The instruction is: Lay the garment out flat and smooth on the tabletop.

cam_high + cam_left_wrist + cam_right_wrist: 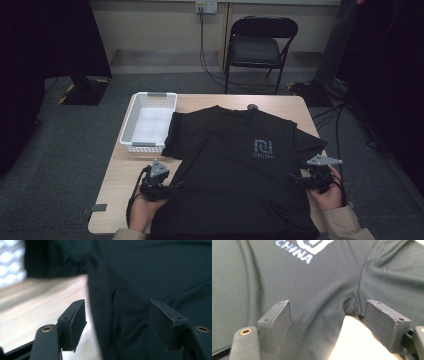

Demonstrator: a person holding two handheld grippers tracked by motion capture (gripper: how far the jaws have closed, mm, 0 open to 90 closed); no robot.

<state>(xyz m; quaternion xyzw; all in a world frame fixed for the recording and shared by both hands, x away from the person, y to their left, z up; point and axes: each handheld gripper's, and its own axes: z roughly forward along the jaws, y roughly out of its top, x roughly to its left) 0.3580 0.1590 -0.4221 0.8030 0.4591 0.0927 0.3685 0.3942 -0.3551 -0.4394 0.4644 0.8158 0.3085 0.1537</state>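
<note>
A black T-shirt with a pale logo lies spread flat, front up, on the wooden table. My left gripper sits at the shirt's left side edge. In the left gripper view it is open, and the shirt's edge runs below and between the jaws, which stand apart from it. My right gripper is at the shirt's right side below the sleeve. It is open over the armpit fold, with nothing pinched and the logo beyond it.
A white mesh basket stands at the table's back left, touching the shirt's left sleeve; it is a blur in the left gripper view. A black folding chair stands behind the table. Bare table shows under the right gripper.
</note>
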